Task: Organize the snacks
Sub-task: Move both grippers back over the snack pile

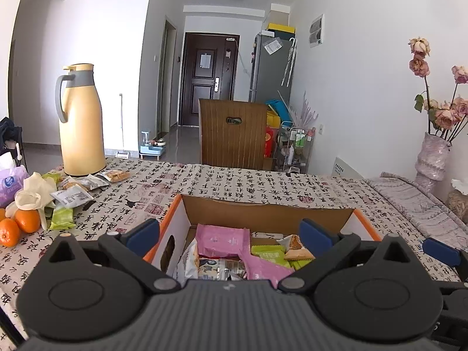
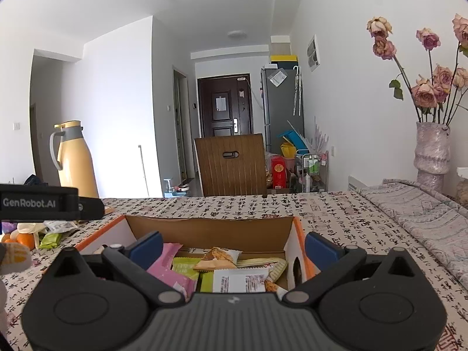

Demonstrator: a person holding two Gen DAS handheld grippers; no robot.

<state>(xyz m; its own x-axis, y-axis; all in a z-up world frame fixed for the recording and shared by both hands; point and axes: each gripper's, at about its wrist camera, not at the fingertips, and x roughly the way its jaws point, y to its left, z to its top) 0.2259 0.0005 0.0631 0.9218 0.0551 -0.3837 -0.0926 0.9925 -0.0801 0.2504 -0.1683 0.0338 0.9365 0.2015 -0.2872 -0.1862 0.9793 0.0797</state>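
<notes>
A bright room with white walls and a dark door at the far end holds a desk [image 1: 234, 181] covered by a cloth printed with black calligraphy. At the desk's near middle sits an open cardboard box [image 1: 263, 209] with orange edges, and wrapped snacks lie piled inside it: a pink packet [image 1: 221, 239], green packets [image 1: 267, 253], and a triangular orange-and-white packet [image 1: 295, 247].

The left hand-held gripper [image 1: 231, 235] hangs over the near part of the box with its blue-padded fingers [image 1: 144, 235] spread wide apart and nothing between them. The right hand-held gripper [image 2: 234, 248] hovers over the same box, its fingers likewise spread and empty; below it lie a pink packet [image 2: 166, 266] and a white packet [image 2: 239, 280] with printed text.

More snacks wait outside the box on the desk's left side: a loose heap of grey and clear packets [image 1: 84, 185] and a green packet [image 1: 62, 218]. Just beside them are oranges [image 1: 17, 226] and a purple tissue pack [image 1: 10, 185]. A tall cream thermos jug [image 1: 80, 122] stands behind the heap. On the right, a vase of dried pink roses [image 1: 431, 158] stands near the wall, and a wooden chair back [image 1: 234, 134] rises beyond the desk's far edge.
</notes>
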